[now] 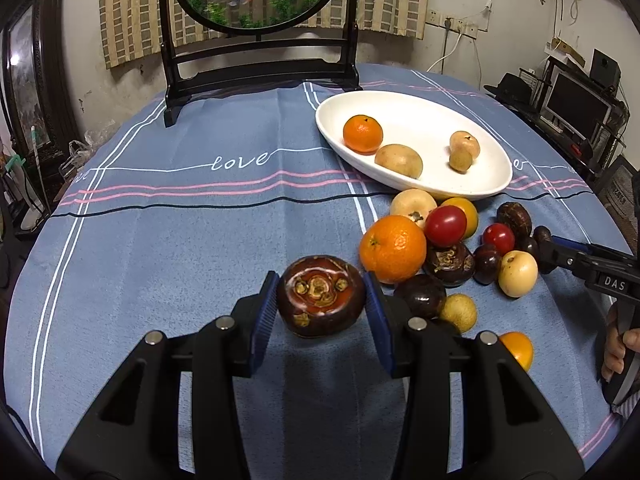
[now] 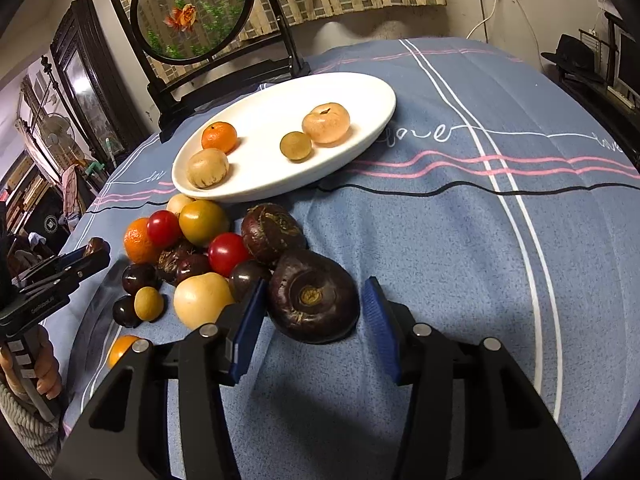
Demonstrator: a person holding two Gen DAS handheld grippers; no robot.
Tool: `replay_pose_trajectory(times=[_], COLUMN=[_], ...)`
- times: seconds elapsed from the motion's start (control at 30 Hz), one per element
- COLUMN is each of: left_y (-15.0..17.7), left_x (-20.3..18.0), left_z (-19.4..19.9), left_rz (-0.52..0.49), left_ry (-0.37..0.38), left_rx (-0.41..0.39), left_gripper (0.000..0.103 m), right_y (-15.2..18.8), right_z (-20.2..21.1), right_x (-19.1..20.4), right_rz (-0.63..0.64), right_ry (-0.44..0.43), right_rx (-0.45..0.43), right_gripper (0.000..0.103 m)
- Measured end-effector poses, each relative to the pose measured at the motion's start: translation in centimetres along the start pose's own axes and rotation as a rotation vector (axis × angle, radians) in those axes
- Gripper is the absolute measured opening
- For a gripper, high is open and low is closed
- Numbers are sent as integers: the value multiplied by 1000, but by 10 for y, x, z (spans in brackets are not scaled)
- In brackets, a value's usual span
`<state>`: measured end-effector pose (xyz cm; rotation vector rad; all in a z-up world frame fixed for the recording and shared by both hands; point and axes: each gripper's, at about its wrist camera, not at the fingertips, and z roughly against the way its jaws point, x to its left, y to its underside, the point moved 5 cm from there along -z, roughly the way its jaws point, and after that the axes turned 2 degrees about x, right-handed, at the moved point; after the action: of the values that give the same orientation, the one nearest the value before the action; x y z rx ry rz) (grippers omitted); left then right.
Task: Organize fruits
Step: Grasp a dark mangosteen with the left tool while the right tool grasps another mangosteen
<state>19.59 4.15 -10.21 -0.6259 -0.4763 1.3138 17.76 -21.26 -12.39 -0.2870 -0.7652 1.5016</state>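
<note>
The left gripper [image 1: 320,300] is clenched on a dark water chestnut [image 1: 320,296], lifted clear of the tablecloth [image 1: 160,260] near its front edge. The right gripper [image 2: 314,308] straddles another big chestnut [image 2: 314,302] lying on the cloth; one pad touches, the other stands just off, so it isn't grasped yet. I'd square both pads on its flanks before lifting. The white dish [image 2: 360,92] toward the back edge holds four fruits: a mandarin [image 2: 219,137] and three pale ones.

Both wrist views look steeply down, sharing the white dish [image 1: 412,184].
</note>
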Motion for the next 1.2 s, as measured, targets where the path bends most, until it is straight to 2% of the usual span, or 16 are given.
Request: replay_pose_trajectory(times=[0.23, 0.47, 0.57, 0.7, 0.8, 0.87, 1.03, 1.2], left_y=[0, 1, 1, 1, 1, 2, 2, 2], left_x=[3, 2, 3, 2, 0, 0, 1, -1], left_z=[-2, -4, -3, -3, -3, -4, -4, -4], left_rz=[14, 7, 14, 13, 2, 1, 12, 3], left_ry=[6, 5, 8, 13, 14, 14, 11, 13], left_rx=[10, 16, 15, 20, 21, 21, 22, 22], left_gripper=[44, 44, 44, 44, 44, 44, 44, 44], right_y=[4, 3, 8, 15, 17, 15, 13, 12], right_z=[3, 1, 9, 15, 0, -4, -2, -4], right_x=[6, 3, 10, 17, 15, 17, 12, 13], right_rz=[71, 57, 106, 145, 147, 170, 138, 135], right_ry=[37, 10, 43, 46, 36, 46, 26, 10], right_rx=[2, 6, 1, 0, 70, 65, 52, 56], right_gripper=[47, 48, 47, 47, 50, 52, 47, 52])
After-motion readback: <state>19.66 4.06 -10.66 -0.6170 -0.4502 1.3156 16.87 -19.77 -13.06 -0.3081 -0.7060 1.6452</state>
